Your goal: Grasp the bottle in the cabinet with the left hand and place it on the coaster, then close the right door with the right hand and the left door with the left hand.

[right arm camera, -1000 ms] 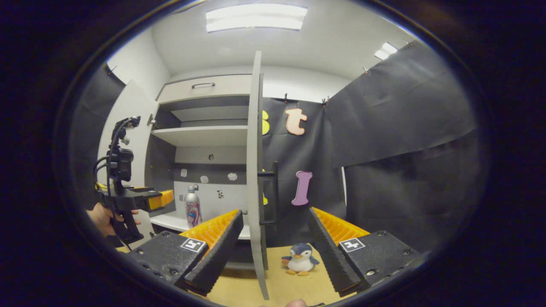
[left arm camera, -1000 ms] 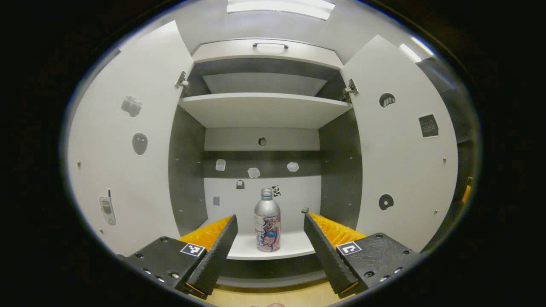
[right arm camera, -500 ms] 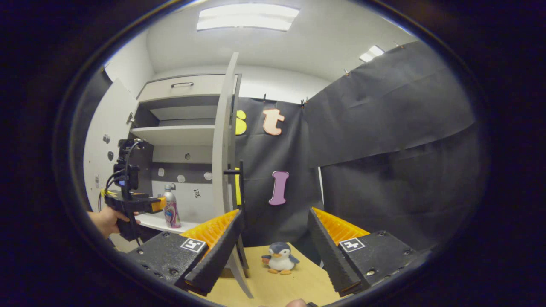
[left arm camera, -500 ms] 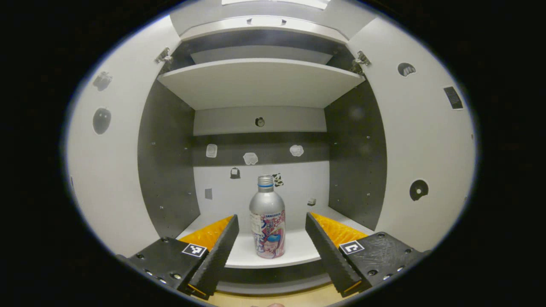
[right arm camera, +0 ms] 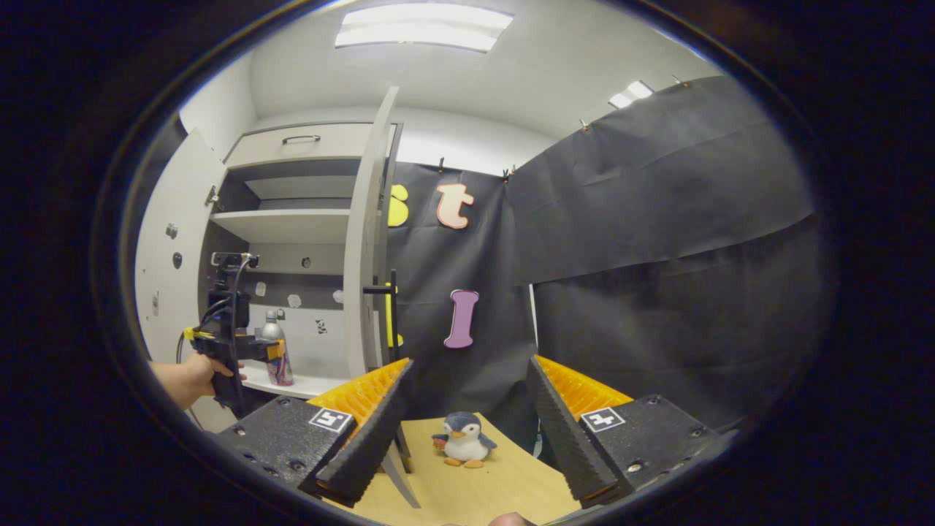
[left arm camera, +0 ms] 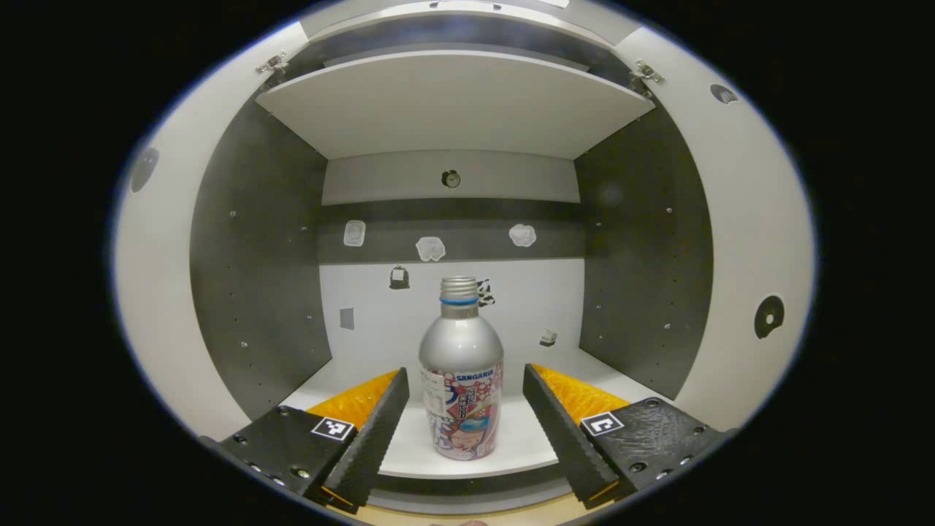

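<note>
We have only begun: the bottle (left arm camera: 461, 380) stands upright on the cabinet's lower shelf (left arm camera: 511, 446), at 12 o'clock between our left claw (left arm camera: 461, 420) fingers, which gape apart, untouching. Our right claw (right arm camera: 467, 431) is spread wide and empty. The right door (right arm camera: 363, 241) stands open; the grasp, the placing and both closings remain.

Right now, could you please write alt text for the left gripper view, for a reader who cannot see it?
A silver bottle stands upright on the lower shelf of an open cabinet, centred between the open fingers of the left gripper, which do not touch it. Small stickers dot the back wall, beneath an upper shelf.
</note>
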`<act>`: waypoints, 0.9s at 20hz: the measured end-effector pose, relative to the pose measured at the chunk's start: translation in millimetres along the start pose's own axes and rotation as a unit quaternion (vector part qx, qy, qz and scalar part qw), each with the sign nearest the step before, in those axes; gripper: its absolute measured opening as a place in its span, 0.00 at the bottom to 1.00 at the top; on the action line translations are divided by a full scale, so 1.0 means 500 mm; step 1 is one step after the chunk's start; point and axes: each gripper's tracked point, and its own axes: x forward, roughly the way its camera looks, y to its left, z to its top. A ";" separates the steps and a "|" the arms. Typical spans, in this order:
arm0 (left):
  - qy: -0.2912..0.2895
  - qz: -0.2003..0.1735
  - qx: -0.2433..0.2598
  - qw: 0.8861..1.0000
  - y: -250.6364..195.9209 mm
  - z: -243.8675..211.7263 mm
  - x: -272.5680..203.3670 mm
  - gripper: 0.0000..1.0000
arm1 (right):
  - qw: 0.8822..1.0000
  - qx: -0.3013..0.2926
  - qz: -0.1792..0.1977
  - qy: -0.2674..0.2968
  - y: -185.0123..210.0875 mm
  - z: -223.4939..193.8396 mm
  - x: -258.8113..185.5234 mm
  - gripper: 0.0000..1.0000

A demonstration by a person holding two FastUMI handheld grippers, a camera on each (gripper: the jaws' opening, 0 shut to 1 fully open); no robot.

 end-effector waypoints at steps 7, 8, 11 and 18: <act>0.017 0.007 -0.025 1.000 0.023 -0.017 0.060 1.00 | 1.000 0.001 -0.021 0.006 -0.028 -0.001 -0.014 0.98; 0.014 0.013 -0.025 1.000 0.030 -0.015 0.060 0.92 | 1.000 0.002 -0.023 0.006 -0.034 -0.002 -0.016 0.98; 0.013 0.006 -0.025 1.000 0.033 -0.013 0.063 0.81 | 1.000 0.003 -0.030 0.003 -0.047 0.001 -0.025 0.98; -0.008 0.004 -0.007 1.000 0.033 0.013 -0.011 0.82 | 1.000 0.011 -0.019 0.004 -0.047 -0.003 -0.028 0.99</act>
